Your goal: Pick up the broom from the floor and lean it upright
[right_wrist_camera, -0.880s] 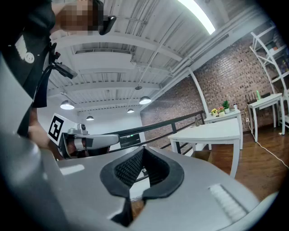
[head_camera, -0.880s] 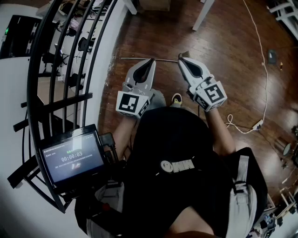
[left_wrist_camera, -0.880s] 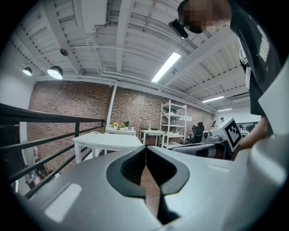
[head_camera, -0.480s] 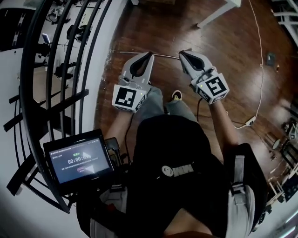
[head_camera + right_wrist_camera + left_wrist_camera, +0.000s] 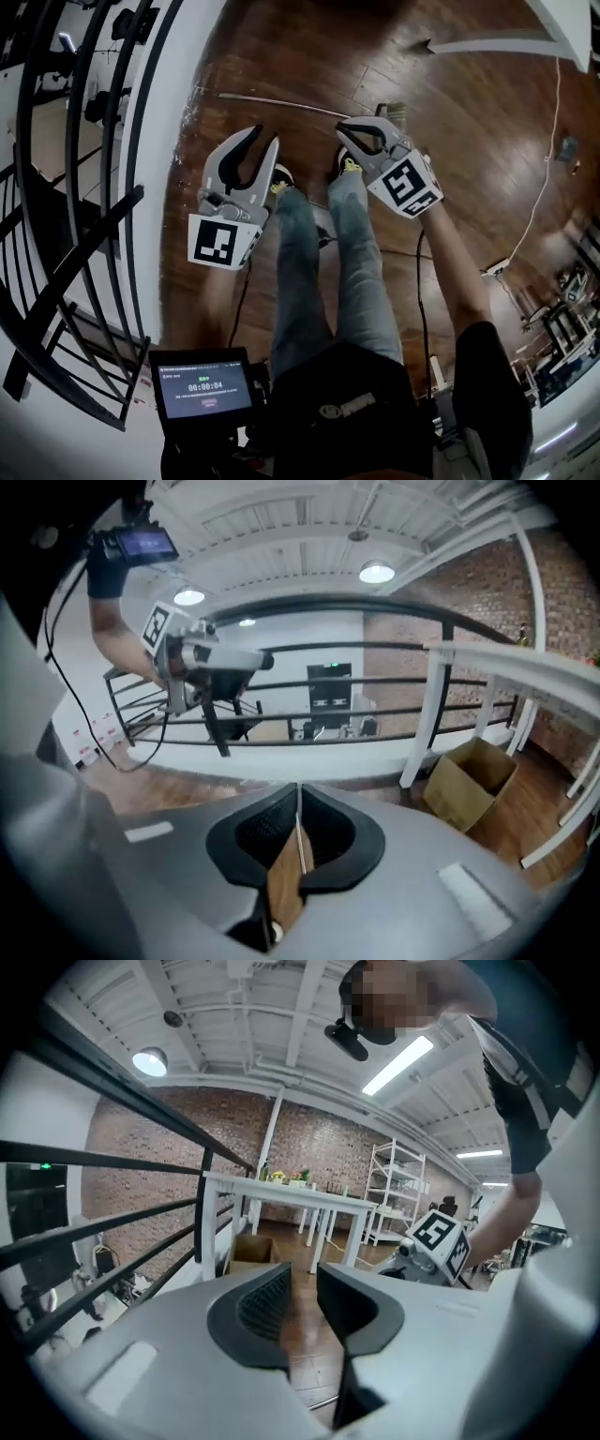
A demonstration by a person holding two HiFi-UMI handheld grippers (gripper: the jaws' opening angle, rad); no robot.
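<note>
The broom lies flat on the wooden floor in the head view: a thin metal handle (image 5: 281,101) with its bristle head (image 5: 394,111) at the right end. My left gripper (image 5: 265,137) hovers short of the handle and below its middle, jaws a little apart with nothing between them. Through that gap in the left gripper view a short piece of the handle (image 5: 323,1399) shows on the floor. My right gripper (image 5: 342,131) hangs near the bristle end, shut and empty. In the right gripper view its jaws (image 5: 298,829) meet, and the left gripper (image 5: 202,658) shows at the upper left.
A black railing (image 5: 122,159) curves along the left. A white table leg (image 5: 487,42) is at the top right. A white cable (image 5: 548,178) and a power strip (image 5: 495,267) lie at the right. A cardboard box (image 5: 473,780) stands by a white post. The person's shoes (image 5: 349,164) are just below the broom.
The head view has swung, so the person's legs and shoes now show. Both grippers sit farther from the broom handle than before, the left one lower left. The broom still lies flat.
</note>
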